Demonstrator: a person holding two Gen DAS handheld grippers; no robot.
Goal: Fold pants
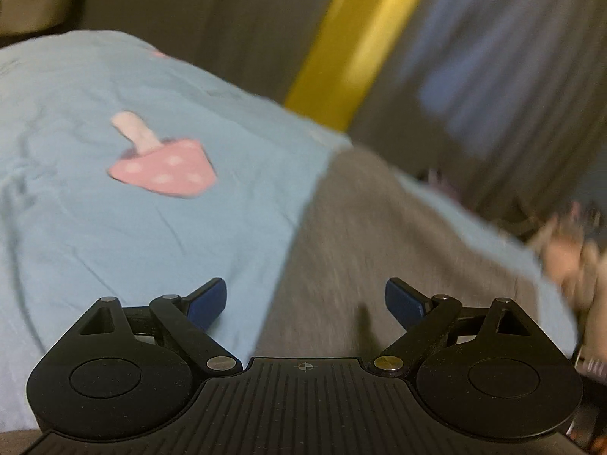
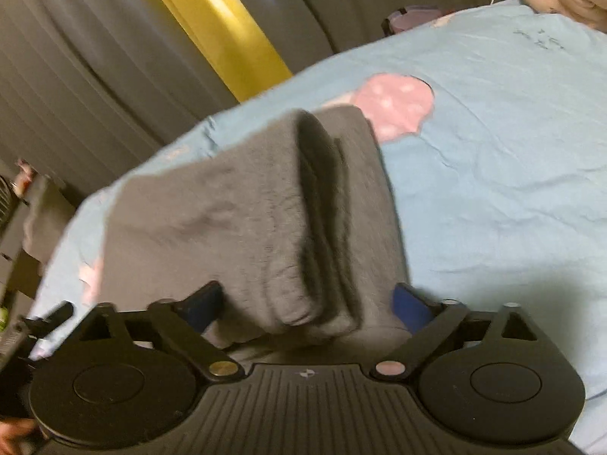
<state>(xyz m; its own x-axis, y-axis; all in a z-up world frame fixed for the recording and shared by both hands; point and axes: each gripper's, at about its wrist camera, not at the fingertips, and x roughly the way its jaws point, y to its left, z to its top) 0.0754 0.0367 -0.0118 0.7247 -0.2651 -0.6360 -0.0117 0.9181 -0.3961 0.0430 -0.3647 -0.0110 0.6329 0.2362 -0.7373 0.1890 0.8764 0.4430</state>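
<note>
Grey pants [image 2: 242, 220], folded, lie on the blue bedsheet [image 2: 493, 189] between the released fingers of the right hand-held gripper [image 2: 307, 303]; left hand-held gripper [image 1: 305, 299] released above the pants.

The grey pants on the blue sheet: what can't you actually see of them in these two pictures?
- Left wrist view: the pants are motion-blurred and their near end is hidden behind the left gripper.
- Right wrist view: the pants' near end runs under the right gripper; the layers cannot be counted.
</note>
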